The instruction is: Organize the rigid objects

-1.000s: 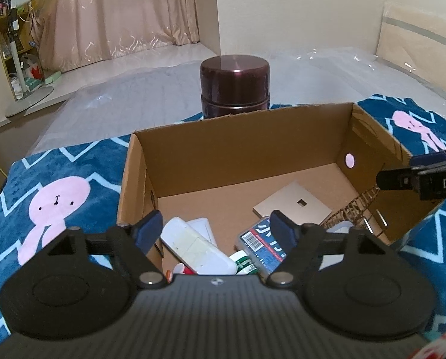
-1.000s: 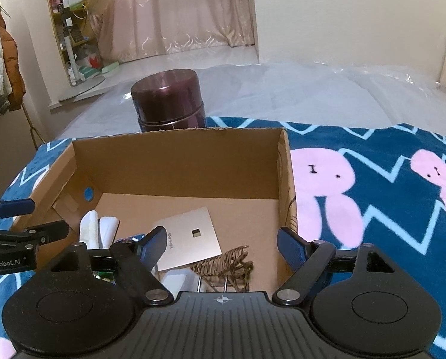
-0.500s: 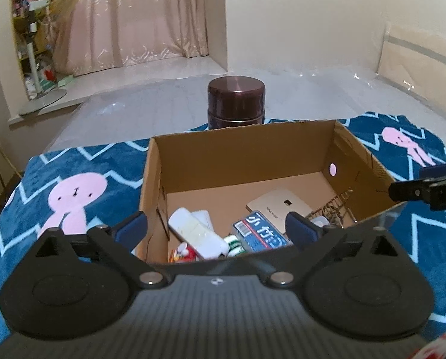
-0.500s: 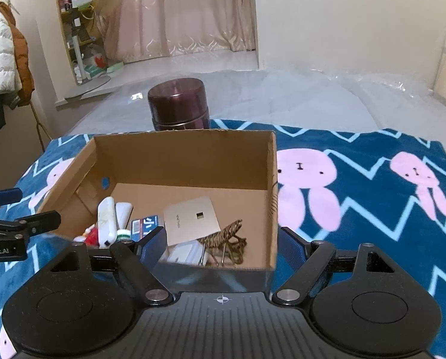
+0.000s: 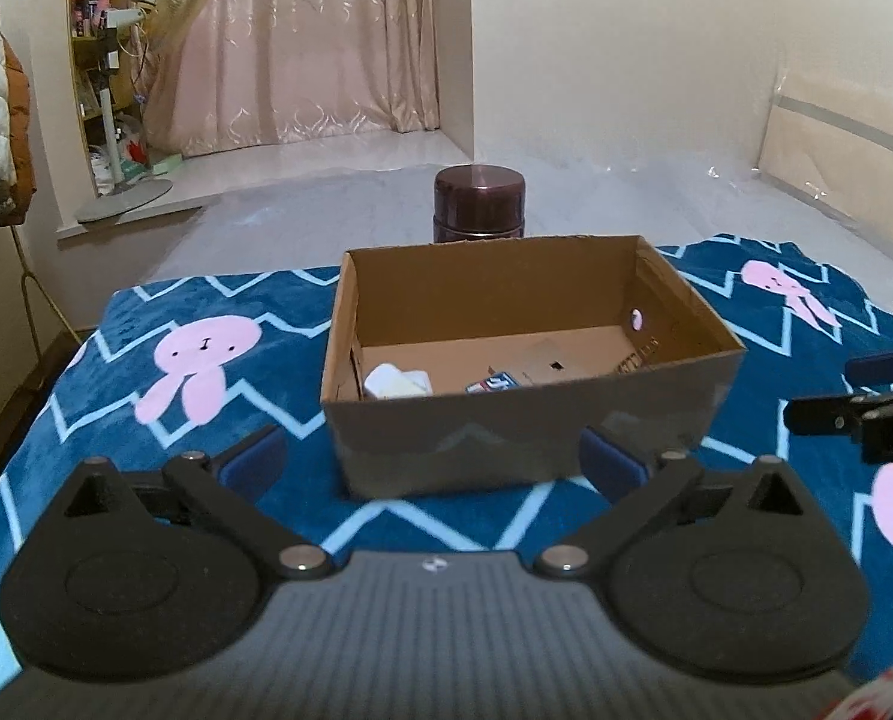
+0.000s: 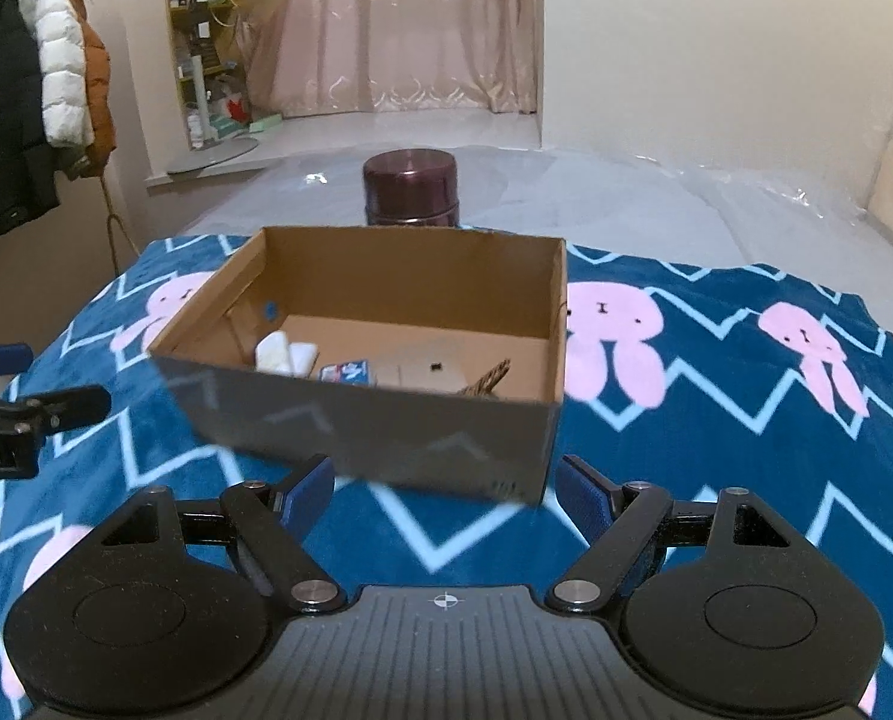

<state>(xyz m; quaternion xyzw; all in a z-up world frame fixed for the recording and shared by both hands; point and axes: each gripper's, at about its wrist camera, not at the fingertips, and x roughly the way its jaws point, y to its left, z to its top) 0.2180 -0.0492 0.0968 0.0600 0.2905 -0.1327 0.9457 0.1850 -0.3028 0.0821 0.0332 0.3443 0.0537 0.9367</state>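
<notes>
- Cardboard box [image 5: 524, 360] sits open-topped on the blue rabbit-print blanket [image 5: 206, 432], mid-scene.
- Inside it: a white bottle [image 5: 389, 381] at the left, a blue-labelled pack [image 5: 494, 383] in the middle, a tan card [image 5: 545, 363] to the right.
- Dark maroon jar [image 5: 479, 204] stands just beyond the box's far wall.
- Left gripper [image 5: 433, 462], near side of the box: jaws have just been opening, now spread wide, nothing between them.
- Right gripper [image 6: 444, 489]: fingers apart, empty too.
</notes>
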